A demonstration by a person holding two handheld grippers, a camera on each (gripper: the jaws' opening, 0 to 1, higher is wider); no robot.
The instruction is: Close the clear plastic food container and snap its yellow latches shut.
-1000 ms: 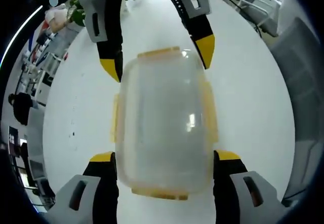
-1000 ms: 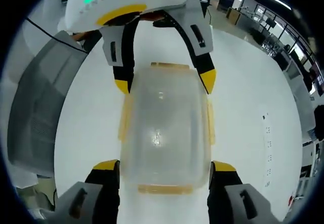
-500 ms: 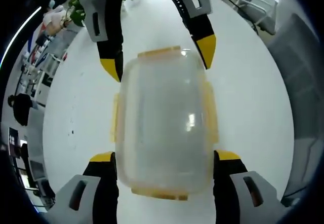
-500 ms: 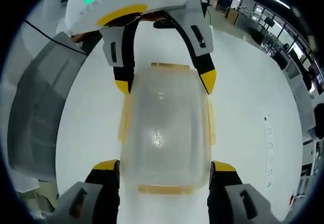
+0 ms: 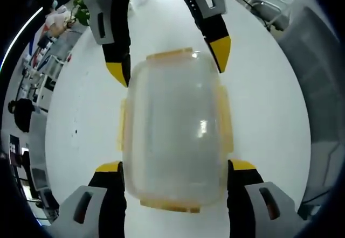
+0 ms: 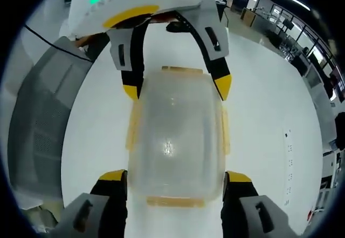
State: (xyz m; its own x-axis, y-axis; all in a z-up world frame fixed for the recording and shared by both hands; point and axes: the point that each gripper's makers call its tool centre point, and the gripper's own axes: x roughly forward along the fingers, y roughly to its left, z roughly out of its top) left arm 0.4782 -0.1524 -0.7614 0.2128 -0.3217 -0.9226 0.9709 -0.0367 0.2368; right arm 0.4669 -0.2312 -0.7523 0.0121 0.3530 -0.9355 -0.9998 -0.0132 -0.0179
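Observation:
The clear plastic container [image 5: 175,130] has its lid on, and yellow latches [image 5: 224,120] lie along its sides and ends. In the left gripper view my left gripper [image 5: 175,167] has its jaws against both sides of the near end. My right gripper [image 5: 168,60] straddles the far end from above. In the right gripper view the same container [image 6: 175,135] sits between the jaws of my right gripper [image 6: 175,176], and my left gripper [image 6: 177,88] clasps the opposite end. A yellow end latch [image 6: 175,201] lies at the near edge.
A white table [image 5: 81,141] lies under the container. A grey mesh chair [image 6: 43,119] stands beside the table, also seen as a grey chair [image 5: 318,87] in the left gripper view. A green plant [image 5: 81,14] and office desks are far off.
Both grips and the container look the same. The background has slid slightly, so the cameras have shifted a little.

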